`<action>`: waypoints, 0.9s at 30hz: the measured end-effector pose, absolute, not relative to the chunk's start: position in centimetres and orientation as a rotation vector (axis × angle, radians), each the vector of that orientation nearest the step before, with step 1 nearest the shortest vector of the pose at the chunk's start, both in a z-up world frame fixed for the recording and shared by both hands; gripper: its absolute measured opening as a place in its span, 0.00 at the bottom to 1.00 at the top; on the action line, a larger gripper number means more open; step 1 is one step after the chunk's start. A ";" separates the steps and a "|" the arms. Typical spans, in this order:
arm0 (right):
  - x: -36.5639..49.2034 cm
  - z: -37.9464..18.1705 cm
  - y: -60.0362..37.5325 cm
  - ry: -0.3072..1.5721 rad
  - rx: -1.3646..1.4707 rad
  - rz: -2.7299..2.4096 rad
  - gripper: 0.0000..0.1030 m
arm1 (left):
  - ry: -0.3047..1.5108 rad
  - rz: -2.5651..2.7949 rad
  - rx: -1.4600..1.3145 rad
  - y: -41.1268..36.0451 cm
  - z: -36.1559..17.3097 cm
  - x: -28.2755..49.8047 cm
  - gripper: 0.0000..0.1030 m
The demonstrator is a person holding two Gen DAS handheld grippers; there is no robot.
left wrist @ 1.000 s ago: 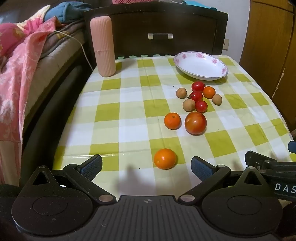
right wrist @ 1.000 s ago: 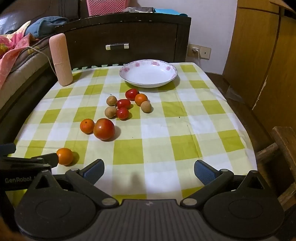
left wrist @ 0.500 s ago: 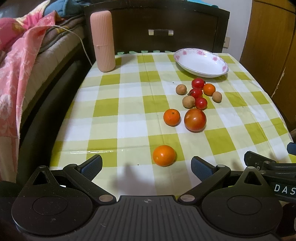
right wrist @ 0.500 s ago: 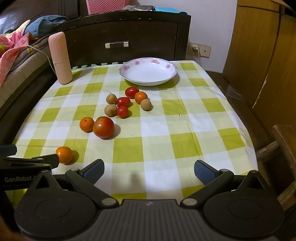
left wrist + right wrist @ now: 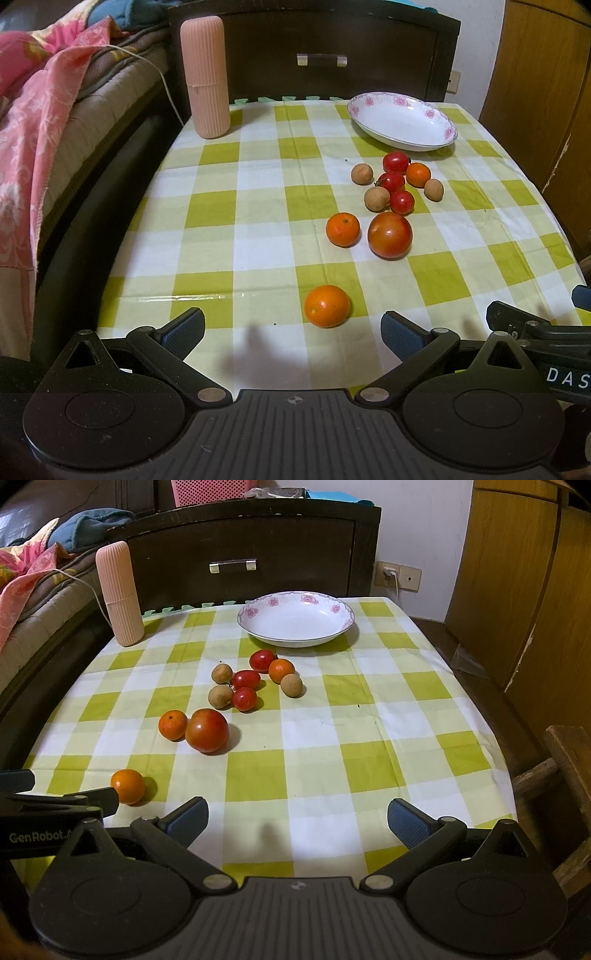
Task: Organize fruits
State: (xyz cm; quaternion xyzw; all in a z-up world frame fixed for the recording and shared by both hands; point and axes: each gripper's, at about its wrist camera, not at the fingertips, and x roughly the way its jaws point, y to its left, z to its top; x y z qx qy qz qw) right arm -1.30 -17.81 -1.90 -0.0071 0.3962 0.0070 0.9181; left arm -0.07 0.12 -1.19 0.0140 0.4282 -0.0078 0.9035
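- Left gripper (image 5: 291, 330) low over the near edge of the counter (image 5: 258, 221), fingers (image 5: 184, 328) spread wide apart, nothing between them.
- Right gripper (image 5: 297, 818) likewise at the near edge, fingers (image 5: 188, 818) wide apart and empty.
- Nearest orange (image 5: 327, 305) alone on the checked green-and-white cloth, just ahead of the left gripper's open span, touching neither finger.
- Further in: second orange (image 5: 342, 229) just beside the large tomato (image 5: 390, 235); seen from the right wrist, the two appear to touch.
- Beyond them, a loose cluster: three small red tomatoes (image 5: 391, 181), three brown longans (image 5: 376, 198), one small orange (image 5: 418, 174).
- White dish (image 5: 402, 122) with pink flower rim at the far side of the counter, holding no fruit.
- Ribbed pink cylinder (image 5: 205, 74) upright at the far left corner.
- Readable writing: "DAS" in white on the right gripper's body at the right edge of the left wrist view; "GenRobot." on the left gripper's body at the left edge of the right wrist view.
- Bed (image 5: 44, 110) with pink blanket along the left side.
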 end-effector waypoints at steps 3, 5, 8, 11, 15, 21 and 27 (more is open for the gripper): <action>-1.3 -2.0 -17.8 0.817 -0.014 0.013 0.99 | 0.886 -0.016 0.028 0.1 -1.2 -0.1 0.99; -1.2 -2.0 -17.8 0.818 -0.014 0.014 0.99 | 0.886 -0.017 0.028 0.1 -1.3 -0.1 0.99; -1.2 -2.0 -17.8 0.818 -0.014 0.014 0.99 | 0.887 -0.016 0.029 0.1 -1.3 -0.1 0.99; -1.2 -2.0 -17.8 0.819 -0.014 0.014 0.99 | 0.887 -0.016 0.029 0.1 -1.3 -0.2 0.99; -1.3 -2.1 -17.8 0.821 -0.013 0.013 0.99 | 0.889 -0.014 0.032 0.0 -1.4 -0.3 0.99; -1.3 -2.0 -17.8 0.823 -0.013 0.013 0.99 | 0.891 -0.014 0.033 0.0 -1.3 -0.3 0.99; -1.3 -2.1 -17.7 0.825 -0.013 0.013 0.99 | 0.895 -0.014 0.035 0.1 -1.3 -0.2 0.98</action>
